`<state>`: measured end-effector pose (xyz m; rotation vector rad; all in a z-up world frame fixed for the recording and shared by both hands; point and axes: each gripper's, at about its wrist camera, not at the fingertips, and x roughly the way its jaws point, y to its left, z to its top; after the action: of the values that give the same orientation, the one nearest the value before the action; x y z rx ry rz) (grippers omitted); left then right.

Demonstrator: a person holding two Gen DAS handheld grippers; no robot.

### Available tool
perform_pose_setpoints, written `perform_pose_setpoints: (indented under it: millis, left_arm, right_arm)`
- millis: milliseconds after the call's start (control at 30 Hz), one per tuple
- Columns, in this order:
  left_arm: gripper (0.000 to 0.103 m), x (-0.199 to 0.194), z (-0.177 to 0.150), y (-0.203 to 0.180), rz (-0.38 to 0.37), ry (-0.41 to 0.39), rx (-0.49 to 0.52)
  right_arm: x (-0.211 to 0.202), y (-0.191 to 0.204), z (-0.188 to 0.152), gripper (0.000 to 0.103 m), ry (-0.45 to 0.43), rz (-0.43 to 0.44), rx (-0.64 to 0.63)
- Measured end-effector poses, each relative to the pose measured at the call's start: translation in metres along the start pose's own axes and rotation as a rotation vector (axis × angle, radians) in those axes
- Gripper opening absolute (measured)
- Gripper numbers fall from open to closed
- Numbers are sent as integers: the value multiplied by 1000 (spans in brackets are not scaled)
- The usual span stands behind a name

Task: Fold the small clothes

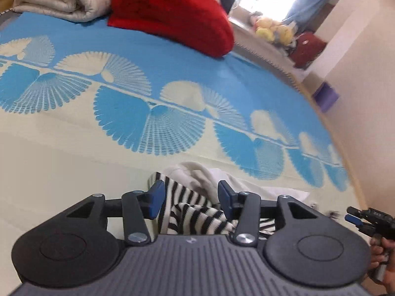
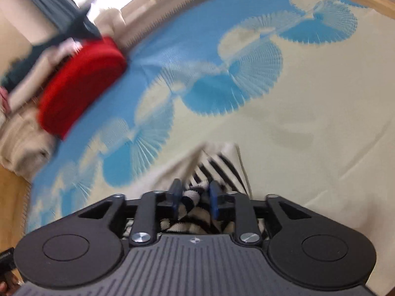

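- A big bed sheet (image 1: 74, 148), cream on the near half and blue with white fan shapes on the far half, covers the bed in a bright room.
- A folded red fuzzy blanket (image 1: 170, 14) and a rolled cream quilt (image 1: 59, 0) sit at the far edge of the bed.
- A small piece of clothing with black and white stripes and a cream part (image 1: 192, 204) lies bunched up on the cream half, near the close edge.
- The left gripper (image 1: 190, 197) has its blue fingers (image 1: 156, 197) apart. The striped cloth lies between them, and the pads do not press on it.
- The right gripper (image 2: 195, 197) also has its fingers apart, with a bump of the striped cloth (image 2: 195, 197) loose between them. This view is blurry.
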<state>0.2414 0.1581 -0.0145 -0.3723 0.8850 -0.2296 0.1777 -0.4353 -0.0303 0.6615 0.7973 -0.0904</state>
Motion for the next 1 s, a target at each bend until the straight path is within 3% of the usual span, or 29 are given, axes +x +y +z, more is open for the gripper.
perform_pose_setpoints:
  millis: [33,133,267,400,533,567,633,733,800,833,900,1000]
  left_arm:
    - [52,2,-3,-1,-1,24,21]
    - [53,9,-16,-20,-1,93,179]
    - [81,18,-42,-43,41,117,389]
    - [81,37,-63,-55,137,101,537]
    - [80,55,-67,-59,194,65,593]
    - [77,58,-66,-60,196,54,597]
    - [68,63,-63,-63,191,41,608]
    - [50,68,-61,-72,167,18,656]
    - [12,75,-61,-77,152,30,680]
    - [4,79,-58,-77,155,33,684]
    - [4,77,-46,-75,170,-20,648]
    - [4,66,-22,-63,134,-121,501]
  right_arm:
    - [-8,-1,1,49,-29,-6,-19]
    - [-18,-7,1,53,-50,20,-44]
    - [-12,7,-10,53,27,47,-214]
    - [11,31,-33,60,119,-5,-422]
    - [33,43,-44,58,161,-46,-480]
    - [40,45,-45,56,174,-76,-491]
    - [48,49,-46,29,172,-114,-511]
    - [48,49,-37,17,139,-109,-463]
    - [42,48,-27,16,83,-88,-415]
    - [39,48,-22,15,55,-80,-395]
    - [34,48,-13,14,-1,-65,-344]
    - [33,47,6,14,-82,-27,-250]
